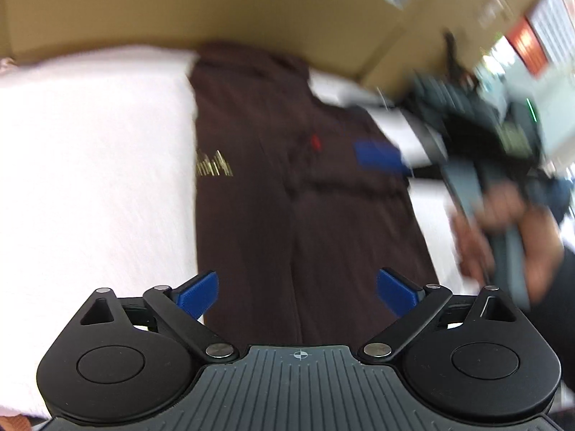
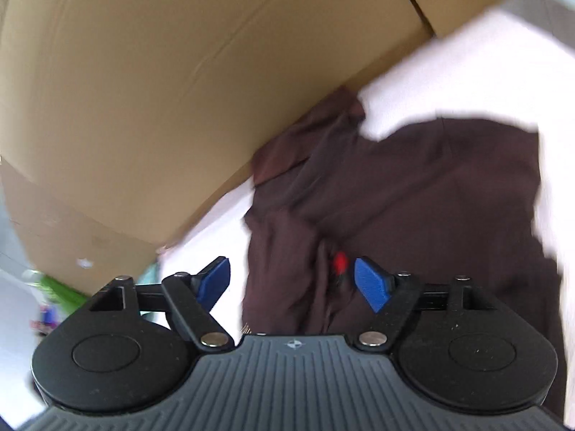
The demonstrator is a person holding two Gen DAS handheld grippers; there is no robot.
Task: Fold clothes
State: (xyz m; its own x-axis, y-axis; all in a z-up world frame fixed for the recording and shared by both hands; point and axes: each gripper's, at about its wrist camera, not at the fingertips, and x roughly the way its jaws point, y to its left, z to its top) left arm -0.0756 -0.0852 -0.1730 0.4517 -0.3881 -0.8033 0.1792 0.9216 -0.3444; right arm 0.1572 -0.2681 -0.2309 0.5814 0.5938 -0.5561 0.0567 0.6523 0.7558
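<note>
Right now your dark brown shirt (image 1: 273, 194) lies flat on the white surface (image 1: 97, 179) as a long narrow strip, sides seemingly folded in, running from 6 toward 12 o'clock against the cardboard box (image 1: 222, 3). Your left gripper (image 1: 297, 292) hovers over its near end, jaws wide and empty. Your right gripper (image 2: 291, 283), also spread and empty, tilts over the collar end by the red tag (image 2: 339, 262), at 3 o'clock.

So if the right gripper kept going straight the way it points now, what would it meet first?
Most likely the dark brown garment on the white surface. The right gripper is open, with the cloth and its small red tag between the fingers. The cardboard box lies farther back; blur leaves depth uncertain.
</note>
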